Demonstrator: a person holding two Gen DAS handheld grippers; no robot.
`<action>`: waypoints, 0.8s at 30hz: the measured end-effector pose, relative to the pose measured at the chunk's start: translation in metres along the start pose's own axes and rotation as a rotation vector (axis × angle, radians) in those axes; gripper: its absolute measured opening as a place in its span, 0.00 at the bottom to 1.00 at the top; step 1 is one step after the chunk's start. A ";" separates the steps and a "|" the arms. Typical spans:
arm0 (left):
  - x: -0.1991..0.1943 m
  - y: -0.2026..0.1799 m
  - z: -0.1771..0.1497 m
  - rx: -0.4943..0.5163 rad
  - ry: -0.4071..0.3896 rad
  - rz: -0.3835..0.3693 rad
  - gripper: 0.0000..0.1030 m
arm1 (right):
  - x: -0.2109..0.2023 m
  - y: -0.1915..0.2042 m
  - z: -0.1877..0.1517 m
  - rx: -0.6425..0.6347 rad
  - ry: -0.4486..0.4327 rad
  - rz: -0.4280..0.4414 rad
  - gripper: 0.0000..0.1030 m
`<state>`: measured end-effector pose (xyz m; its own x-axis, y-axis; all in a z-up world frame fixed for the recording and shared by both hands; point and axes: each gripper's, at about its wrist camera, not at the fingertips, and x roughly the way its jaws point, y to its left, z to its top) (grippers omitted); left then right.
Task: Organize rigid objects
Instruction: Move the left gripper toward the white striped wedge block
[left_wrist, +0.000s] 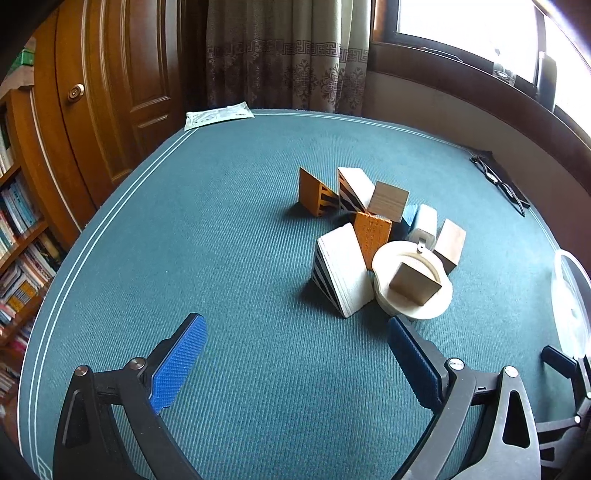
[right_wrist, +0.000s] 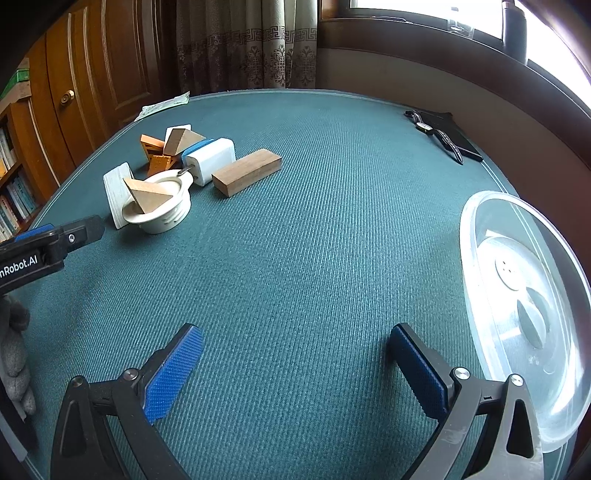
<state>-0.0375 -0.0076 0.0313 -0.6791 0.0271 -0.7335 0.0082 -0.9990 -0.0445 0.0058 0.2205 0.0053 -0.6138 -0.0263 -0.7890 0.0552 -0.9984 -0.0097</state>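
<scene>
Both grippers hover spread wide with nothing between their blue pads: the left gripper (left_wrist: 295, 354) faces the pile of blocks at its one o'clock, and the right gripper (right_wrist: 295, 365) looks over bare mat with the clear plastic bowl (right_wrist: 480, 236) just beside its right finger at three o'clock. Going left to right through the room, a bookshelf (left_wrist: 18, 236) stands at nine o'clock, then a wooden door (left_wrist: 122, 74), a patterned curtain (left_wrist: 288, 55) at twelve and a bright window (left_wrist: 469, 33) at two. A teal woven mat (left_wrist: 221, 221) with white border lines covers the table; one paper sheet (left_wrist: 218, 115) lies at its far edge at eleven o'clock. The pile holds two orange wedges (left_wrist: 314, 192), two white striped wedges (left_wrist: 343, 273), one white round dish (left_wrist: 436, 306) with one wooden prism (left_wrist: 415, 281) lying in it, a second wooden prism (left_wrist: 389, 201) propped higher, one white charger block (right_wrist: 210, 160) against a blue piece (right_wrist: 197, 145), and one brown wooden bar (right_wrist: 247, 171) touching the charger. One wristwatch (right_wrist: 436, 134) lies on a dark flat object at one o'clock in the right wrist view.
</scene>
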 end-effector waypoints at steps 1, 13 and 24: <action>0.000 0.001 0.002 -0.003 -0.004 0.004 0.94 | 0.000 0.000 0.000 0.000 0.000 0.000 1.00; 0.023 -0.008 0.029 -0.040 -0.013 0.002 0.91 | 0.000 -0.001 0.001 0.000 0.001 0.000 1.00; 0.038 0.009 0.035 -0.107 -0.010 0.034 0.81 | 0.000 -0.001 0.001 0.000 0.001 0.000 1.00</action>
<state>-0.0888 -0.0163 0.0264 -0.6843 -0.0079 -0.7292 0.1092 -0.9898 -0.0917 0.0048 0.2215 0.0062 -0.6129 -0.0261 -0.7897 0.0552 -0.9984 -0.0098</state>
